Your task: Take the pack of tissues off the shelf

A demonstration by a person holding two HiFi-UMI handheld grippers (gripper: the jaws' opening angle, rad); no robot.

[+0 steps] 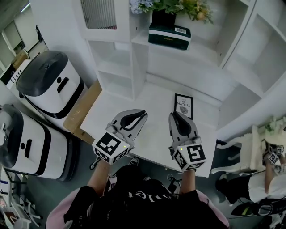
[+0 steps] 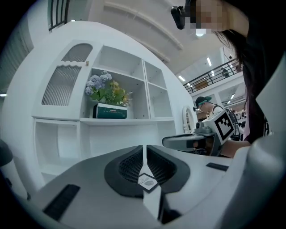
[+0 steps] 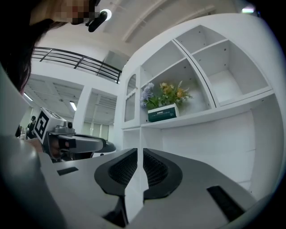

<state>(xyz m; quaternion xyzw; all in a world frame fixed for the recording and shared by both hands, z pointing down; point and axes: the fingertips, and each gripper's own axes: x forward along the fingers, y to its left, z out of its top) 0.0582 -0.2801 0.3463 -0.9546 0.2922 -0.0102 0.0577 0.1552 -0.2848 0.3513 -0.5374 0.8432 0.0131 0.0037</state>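
While your left gripper (image 1: 141, 115) and right gripper (image 1: 174, 116) hang fully closed and empty, well short of the flower pot (image 1: 163, 18), the pack of tissues (image 1: 170, 36) sits just in front of that pot. Reach in with the jaws closed, and you risk shoving the pack into the pot and toppling it.

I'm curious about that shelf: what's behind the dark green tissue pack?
A black pot of blue and yellow flowers stands right behind the tissue pack. The pack hides the pot's base.
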